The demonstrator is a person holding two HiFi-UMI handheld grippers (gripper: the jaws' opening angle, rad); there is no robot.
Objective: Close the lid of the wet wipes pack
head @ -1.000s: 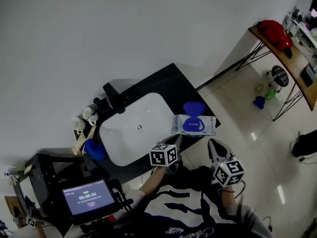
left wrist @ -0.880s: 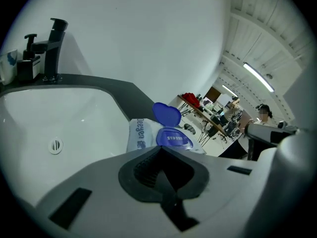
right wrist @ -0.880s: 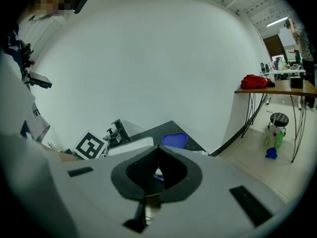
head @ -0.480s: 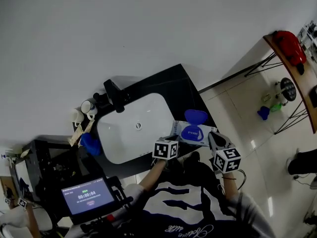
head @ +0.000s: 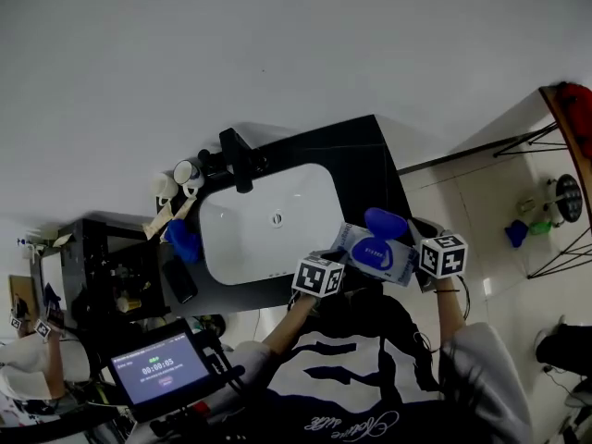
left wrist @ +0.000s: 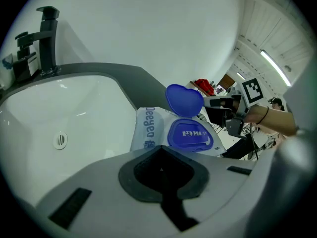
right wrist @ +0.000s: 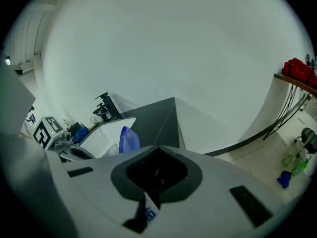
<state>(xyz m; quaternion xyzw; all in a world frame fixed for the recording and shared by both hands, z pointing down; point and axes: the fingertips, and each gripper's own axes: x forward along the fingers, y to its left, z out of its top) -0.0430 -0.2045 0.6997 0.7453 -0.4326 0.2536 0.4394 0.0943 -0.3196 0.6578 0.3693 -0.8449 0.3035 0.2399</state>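
The wet wipes pack [head: 375, 253] is white with a blue flap frame and lies at the black counter's front right corner. Its blue lid [head: 386, 222] stands open, tilted up at the far side. In the left gripper view the pack [left wrist: 158, 133] and raised lid [left wrist: 184, 99] lie just past the jaws. My left gripper [head: 335, 259] is at the pack's left end; its jaws [left wrist: 161, 150] look shut, with nothing seen between them. My right gripper [head: 418, 248] is at the pack's right end. Its jaws [right wrist: 158, 150] are shut on a white strip of the pack [right wrist: 147, 213].
A white sink [head: 231, 243] fills the counter [head: 361, 155], with a black faucet [head: 239, 157] behind it. Cups [head: 180, 178] and a blue object [head: 185, 240] sit at the sink's left. A screen device [head: 157, 368] is near my body. A side table [head: 566, 128] stands on the floor at right.
Both grippers have closed in on the pack, the right one coming up to its right end and gripping it. The head view has swung, shifting the counter rightward in frame.
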